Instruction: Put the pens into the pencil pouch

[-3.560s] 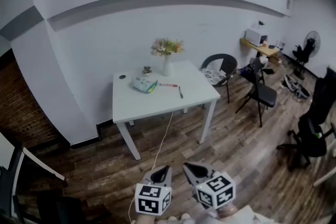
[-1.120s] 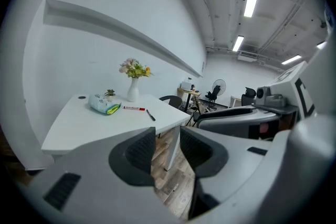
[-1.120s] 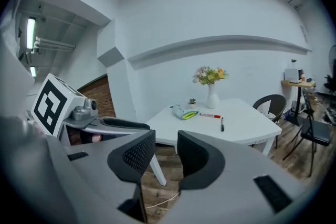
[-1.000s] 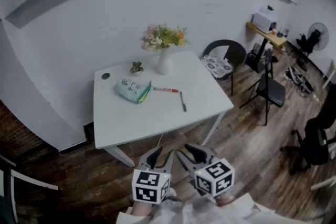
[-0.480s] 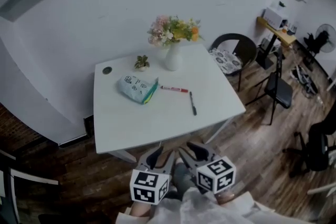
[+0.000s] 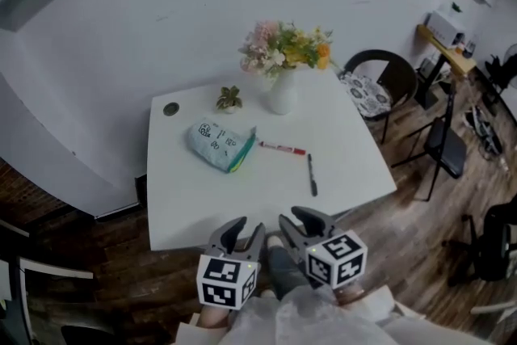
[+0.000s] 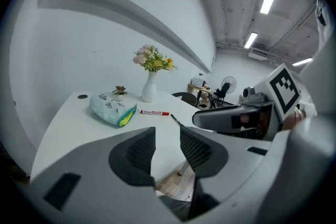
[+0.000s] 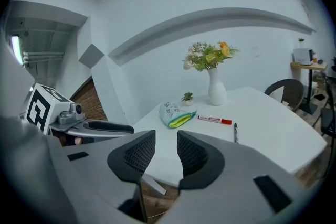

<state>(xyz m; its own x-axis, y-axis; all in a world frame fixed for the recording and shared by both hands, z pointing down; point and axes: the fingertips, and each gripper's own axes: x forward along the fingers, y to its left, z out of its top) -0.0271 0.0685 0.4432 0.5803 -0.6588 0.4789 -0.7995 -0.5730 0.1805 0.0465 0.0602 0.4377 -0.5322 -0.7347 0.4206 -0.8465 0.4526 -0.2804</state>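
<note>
- Two pens are counted on the white table (image 6: 202,202): one red pen (image 6: 282,149) with a white label, and one black pen (image 6: 312,174) lying apart from it, nearer the table's right edge.
- The print on the red pen's label is too small to be read.
- One pencil pouch (image 6: 221,145) is seen lying flat, pale with a yellow-green edge at its mouth. The red pen's end lies just beside that mouth.
- Dark print is carried on the pouch, but no word of it can be made out.
- One white vase (image 6: 283,97) of flowers, one small potted plant (image 6: 229,98) and one dark round disc (image 6: 170,109) are set toward the far edge.
- The left gripper (image 6: 245,232) and right gripper (image 6: 297,219) are held side by side at the table's near edge, well apart from pens and pouch. One cube with black-and-white square markers is borne by each.
- The left fingers (image 7: 139,152) are held narrowly apart, with nothing between them.
- The right fingers (image 8: 197,155) are likewise parted by a narrow gap and nothing is gripped.
</note>
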